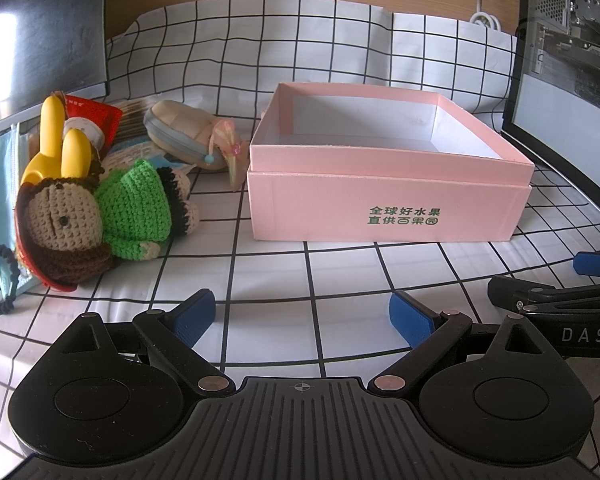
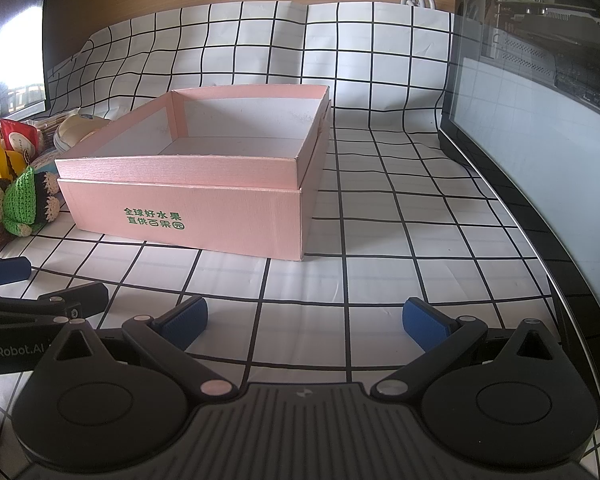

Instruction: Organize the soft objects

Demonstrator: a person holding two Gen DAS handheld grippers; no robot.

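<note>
Nothing had yet gone into the open pink cardboard box, whose white floor showed bare at the centre of both views, so the task looked to be at its very start. The left gripper sat low at the bottom of its frame, blue-padded fingers spread wide and holding nothing. The right gripper was likewise spread wide and empty, low in its own view.

The soft things lay heaped at the left of the left wrist view: a crocheted doll with a tan face, brown hair and green dress lying on its side, a beige zipped fabric pouch behind it just beside the box's left wall, a pale blue face mask and a black hair tie at the far left edge. Yellow plastic ears and a red packet stood among them.

The next move probably called for the left gripper to reach up-left and close on the doll, the nearest item, then lift it over the box rim.

Green Chinese print on the box front read 全球好水果 直供百果园. The gripper bodies showed "DAS" and "enRobot.AI", both cut off.
</note>
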